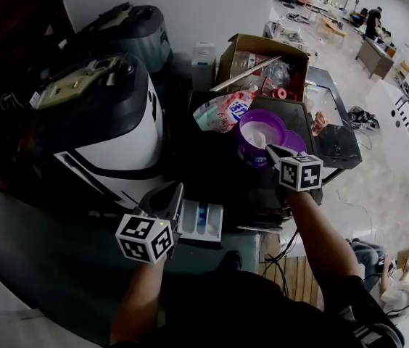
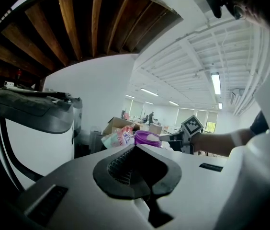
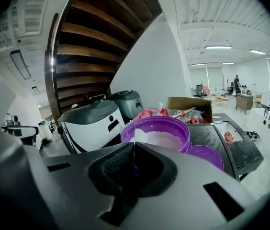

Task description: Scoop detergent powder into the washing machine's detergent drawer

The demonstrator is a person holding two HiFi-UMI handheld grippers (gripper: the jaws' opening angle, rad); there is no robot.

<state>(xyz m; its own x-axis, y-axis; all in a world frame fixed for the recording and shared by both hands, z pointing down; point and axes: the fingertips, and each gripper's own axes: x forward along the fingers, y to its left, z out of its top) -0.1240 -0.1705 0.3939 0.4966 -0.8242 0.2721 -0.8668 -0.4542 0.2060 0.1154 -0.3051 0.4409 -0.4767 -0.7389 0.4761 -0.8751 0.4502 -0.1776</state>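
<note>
My left gripper (image 2: 137, 152) was closed, pads together with nothing between them. It hung just beside the pulled-out detergent drawer (image 1: 203, 220), at the near left edge of that drawer. I counted one drawer, white with a blue compartment, and it stuck out from the front of one white washing machine (image 1: 110, 114) with a grey lid. A second, greyer machine (image 1: 128, 27) stood behind that one.

On the dark tabletop (image 1: 339, 147) I counted:
- one printed detergent pouch (image 1: 222, 111), toward the left edge
- one open cardboard box (image 1: 262, 56), at the far edge
- one purple tub (image 3: 159, 133), toward the near edge
- one loose purple lid (image 3: 204, 155), touching the tub's right side

The tub held the white powder (image 3: 161, 139), and none showed in the drawer.

My right gripper (image 3: 134, 150) pointed at the tub's near rim with its jaws all but closed. A purple sliver showed between the pads. I could not tell whether that was a scoop handle or only the tub seen through the gap, and I made out no scoop for certain.

I judged the powder light, loose and quick to spill, so any scoop would have to be carried level and tipped low over the blue compartment. The tub looked like thin, smooth plastic that would slide if nudged, so its rim seemed the place to grip it. The drawer looked stiff but narrow.
</note>
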